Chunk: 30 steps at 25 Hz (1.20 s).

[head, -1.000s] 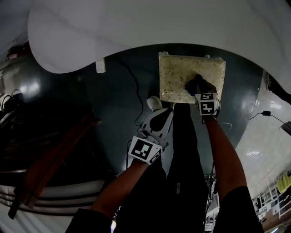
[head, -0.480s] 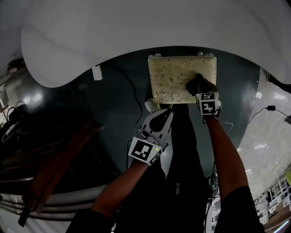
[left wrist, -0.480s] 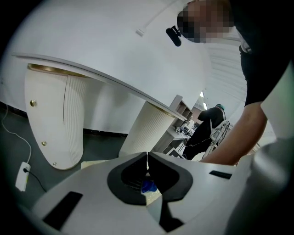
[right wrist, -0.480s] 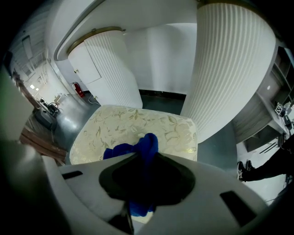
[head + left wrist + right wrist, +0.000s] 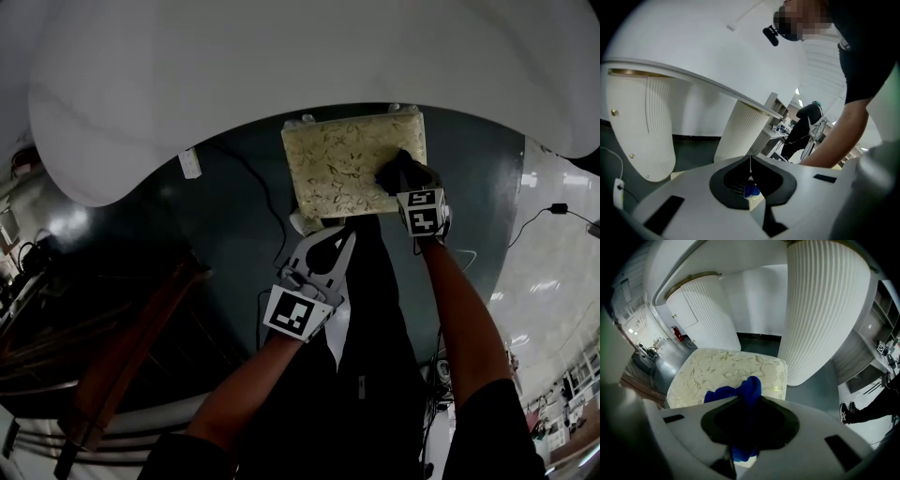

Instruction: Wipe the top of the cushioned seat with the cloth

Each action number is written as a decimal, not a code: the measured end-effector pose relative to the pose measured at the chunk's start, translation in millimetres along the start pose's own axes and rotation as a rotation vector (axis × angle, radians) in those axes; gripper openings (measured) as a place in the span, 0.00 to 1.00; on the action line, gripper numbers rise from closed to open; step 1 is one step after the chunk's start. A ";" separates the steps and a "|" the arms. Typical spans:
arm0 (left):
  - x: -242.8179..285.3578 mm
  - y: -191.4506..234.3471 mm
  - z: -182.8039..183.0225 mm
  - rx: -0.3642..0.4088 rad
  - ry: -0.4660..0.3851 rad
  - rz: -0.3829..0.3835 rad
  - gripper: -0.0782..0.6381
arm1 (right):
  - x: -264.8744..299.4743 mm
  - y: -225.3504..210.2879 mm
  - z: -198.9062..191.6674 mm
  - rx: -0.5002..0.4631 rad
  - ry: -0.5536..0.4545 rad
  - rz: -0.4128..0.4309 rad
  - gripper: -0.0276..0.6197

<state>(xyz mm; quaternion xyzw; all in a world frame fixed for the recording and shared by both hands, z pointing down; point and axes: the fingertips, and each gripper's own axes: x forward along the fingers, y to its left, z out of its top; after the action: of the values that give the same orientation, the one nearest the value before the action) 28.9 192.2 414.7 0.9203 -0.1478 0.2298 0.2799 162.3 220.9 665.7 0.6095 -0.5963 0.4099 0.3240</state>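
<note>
Cream floral upholstery marks the cushioned seat [image 5: 342,155] in the head view, a single square pad on the dark floor below a white tabletop [image 5: 281,66]. The right gripper [image 5: 405,183] sits over the seat's near right part, with the one cloth [image 5: 394,172] showing as a dark bunch at its tip, touching the fabric. The left gripper [image 5: 345,234] hangs lower, beside the person's dark trouser leg and off the seat. That makes two grippers, one seat and one cloth. In the left gripper view the jaws meet at a thin line with nothing clamped between them. A speck of blue shows past them, too small to place. In the right gripper view the jaws are clamped on the blue cloth, which bulges out ahead of them and lies on the near edge of the cushion. Two white ribbed pedestals [image 5: 825,305] stand behind the seat. Wiping looks to be under way, at the near right corner. Most of the top lies ahead and to the left, so the next stroke probably calls for dragging the cloth flat across that stretch with steady downward pressure.
</note>
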 end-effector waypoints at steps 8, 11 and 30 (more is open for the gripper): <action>16.4 -9.6 7.5 0.007 0.000 -0.034 0.14 | -5.4 -20.9 -5.7 0.035 -0.015 -0.026 0.20; 18.7 -6.6 6.8 0.006 -0.001 -0.032 0.14 | -4.4 -28.7 -6.8 0.061 -0.019 -0.042 0.20; 10.0 -5.6 11.8 0.073 -0.016 -0.065 0.14 | -55.3 -85.4 -5.1 0.291 -0.040 -0.268 0.20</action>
<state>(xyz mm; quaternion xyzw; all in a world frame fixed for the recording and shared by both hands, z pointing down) 43.7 188.3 408.6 0.9360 -0.1116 0.2187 0.2523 249.1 257.7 627.0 0.7318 -0.4505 0.4329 0.2724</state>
